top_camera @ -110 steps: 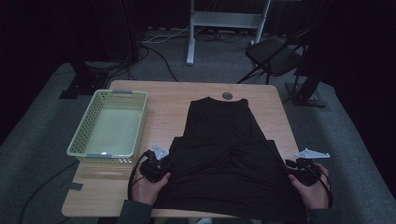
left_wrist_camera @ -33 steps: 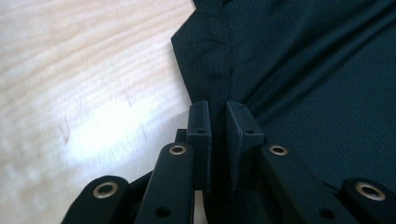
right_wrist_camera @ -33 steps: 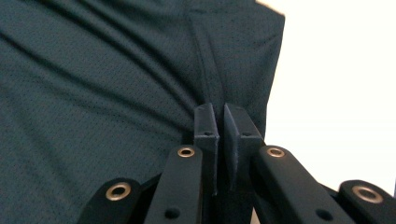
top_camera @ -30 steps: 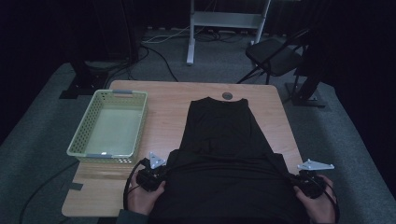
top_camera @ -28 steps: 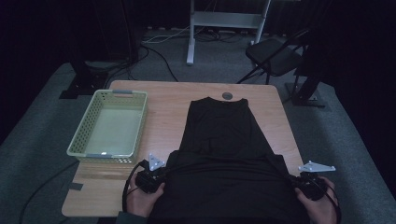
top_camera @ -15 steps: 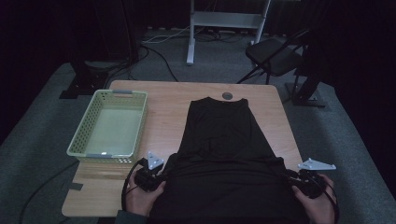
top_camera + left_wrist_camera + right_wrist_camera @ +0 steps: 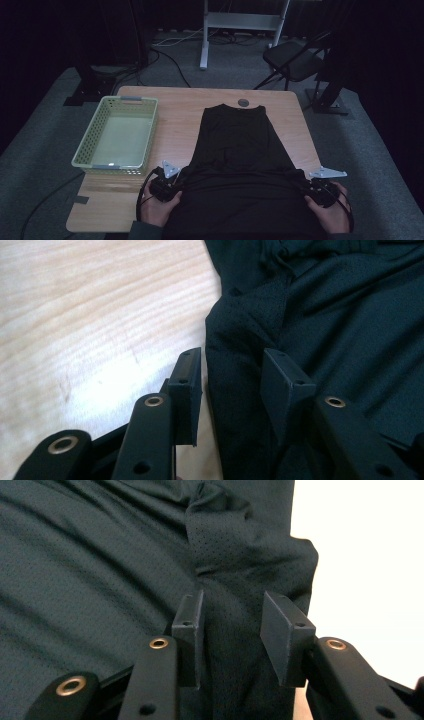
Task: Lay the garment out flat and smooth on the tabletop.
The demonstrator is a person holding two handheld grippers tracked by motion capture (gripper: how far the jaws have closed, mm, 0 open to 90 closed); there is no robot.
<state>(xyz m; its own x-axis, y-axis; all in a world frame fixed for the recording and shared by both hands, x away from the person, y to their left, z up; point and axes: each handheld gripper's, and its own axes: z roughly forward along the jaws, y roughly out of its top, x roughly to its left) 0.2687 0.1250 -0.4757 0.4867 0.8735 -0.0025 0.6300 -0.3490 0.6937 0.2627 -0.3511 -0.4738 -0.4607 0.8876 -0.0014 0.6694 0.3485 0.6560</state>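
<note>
Jaws of both grippers (image 7: pixel 167 186) (image 7: pixel 320 190) straddle shirt (image 7: pixel 240 165) edges

1. One black garment (image 7: pixel 235 150) lies on one wooden table (image 7: pixel 175 107)
2. One pale green basket (image 7: pixel 117 132)
3. Two grippers: the left gripper (image 7: pixel 167 182) and the right gripper (image 7: pixel 320 187)
4. One folding chair (image 7: pixel 295 57)
5. One small round disc (image 7: pixel 243 102)

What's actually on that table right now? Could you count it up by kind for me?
Black garment: 1
Green basket: 1
Small round grey thing near the far edge: 1
Handheld grippers, left and right: 2
Total: 5
</note>
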